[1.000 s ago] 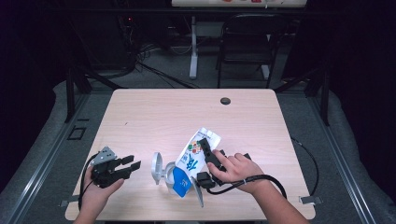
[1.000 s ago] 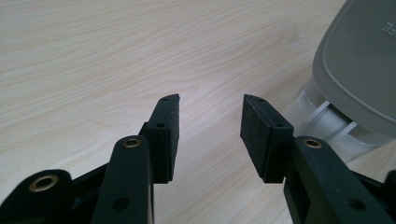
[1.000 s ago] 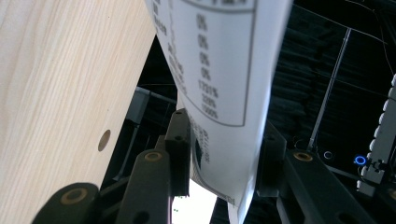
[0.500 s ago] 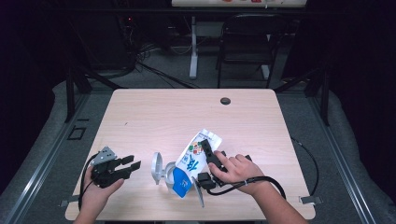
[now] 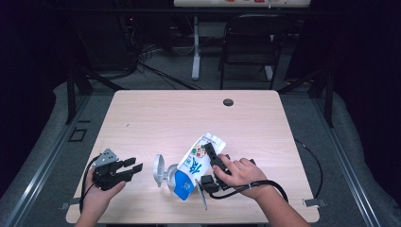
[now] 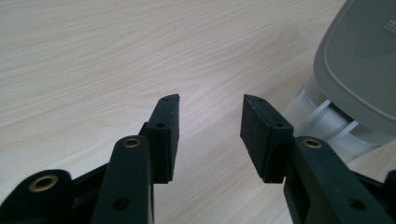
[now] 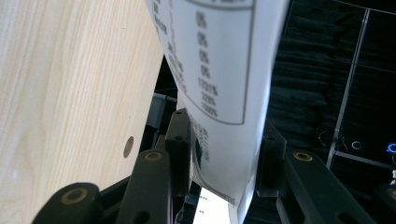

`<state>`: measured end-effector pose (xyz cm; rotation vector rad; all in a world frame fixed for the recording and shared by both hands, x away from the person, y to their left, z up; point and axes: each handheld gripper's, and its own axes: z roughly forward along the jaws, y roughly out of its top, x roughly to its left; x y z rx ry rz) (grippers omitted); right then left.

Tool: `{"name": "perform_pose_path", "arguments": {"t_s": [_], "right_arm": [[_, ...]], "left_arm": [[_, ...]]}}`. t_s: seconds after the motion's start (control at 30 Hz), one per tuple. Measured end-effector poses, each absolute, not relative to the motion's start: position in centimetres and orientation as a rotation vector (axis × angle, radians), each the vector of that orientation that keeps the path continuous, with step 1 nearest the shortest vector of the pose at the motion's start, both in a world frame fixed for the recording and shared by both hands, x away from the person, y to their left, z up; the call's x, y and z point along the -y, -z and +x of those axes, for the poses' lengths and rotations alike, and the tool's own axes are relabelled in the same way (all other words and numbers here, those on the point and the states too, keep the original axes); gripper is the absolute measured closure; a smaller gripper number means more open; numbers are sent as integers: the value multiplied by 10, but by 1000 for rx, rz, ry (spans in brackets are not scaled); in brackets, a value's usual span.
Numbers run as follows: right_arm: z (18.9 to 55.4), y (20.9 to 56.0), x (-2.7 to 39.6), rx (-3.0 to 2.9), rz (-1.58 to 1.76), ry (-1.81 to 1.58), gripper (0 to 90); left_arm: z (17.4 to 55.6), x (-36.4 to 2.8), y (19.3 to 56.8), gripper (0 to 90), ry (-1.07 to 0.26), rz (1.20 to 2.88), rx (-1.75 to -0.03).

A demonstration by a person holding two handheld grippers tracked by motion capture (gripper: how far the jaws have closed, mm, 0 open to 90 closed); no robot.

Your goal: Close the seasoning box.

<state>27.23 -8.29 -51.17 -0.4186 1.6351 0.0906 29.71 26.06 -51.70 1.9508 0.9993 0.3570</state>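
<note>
Right fingers: my right gripper (image 5: 213,166) has its two black jaws closed on the refill pouch (image 5: 195,165), one pad on each flat face; in the right gripper view the pouch's printed white panel (image 7: 223,70) fills the gap between my pads (image 7: 180,140).
Left fingers: my left gripper (image 5: 134,166) stands with its jaws apart and nothing between them; in the left gripper view bare wood shows between the two pads (image 6: 166,135).
Pouch, where it is: near the front edge of the table (image 5: 189,113), a little right of its middle, tilted, with its white sealed end up and away from me and its blue end down toward me.
Pouch against my right fingers: the jaws grip it along its right side, about halfway down its length, and my right hand (image 5: 241,172) sits just right of it.
Pouch against my left fingers: it lies to the right of the left jaws, apart from them, with the canister between.
Canister: a small clear container with a grey flip lid (image 5: 159,169) stands just left of the pouch's blue end; the lid is swung open toward my left side.
Canister in the left gripper view: the grey lid (image 6: 359,60) and the clear body below it sit just beyond and to the right of my open pads, not touching them.
Left hand: resting low at the table's front left corner (image 5: 99,191).
</note>
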Motion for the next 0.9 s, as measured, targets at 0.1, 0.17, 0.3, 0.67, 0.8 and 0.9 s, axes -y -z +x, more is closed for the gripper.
{"name": "perform_pose_path", "arguments": {"t_s": [0.1,0.17,0.3,0.67,0.8,0.9], "right_arm": [[272,512,83,-1638,-414,-100,657],[273,513,83,-1644,-410,-128,657],[271,513,83,-1660,-378,-131,657],[269,514,84,-1692,-321,-172,657],[269,516,84,-1701,-304,-212,658],[269,516,84,-1714,-287,-226,659]], "left_arm": [[297,-261,517,578,-357,1951,-1000],[297,-261,517,578,-357,1951,-999],[297,-260,517,578,-355,1952,-1000],[297,-260,518,578,-355,1955,-999],[297,-260,518,578,-353,1955,-1003],[297,-260,518,578,-354,1957,-1000]]}}
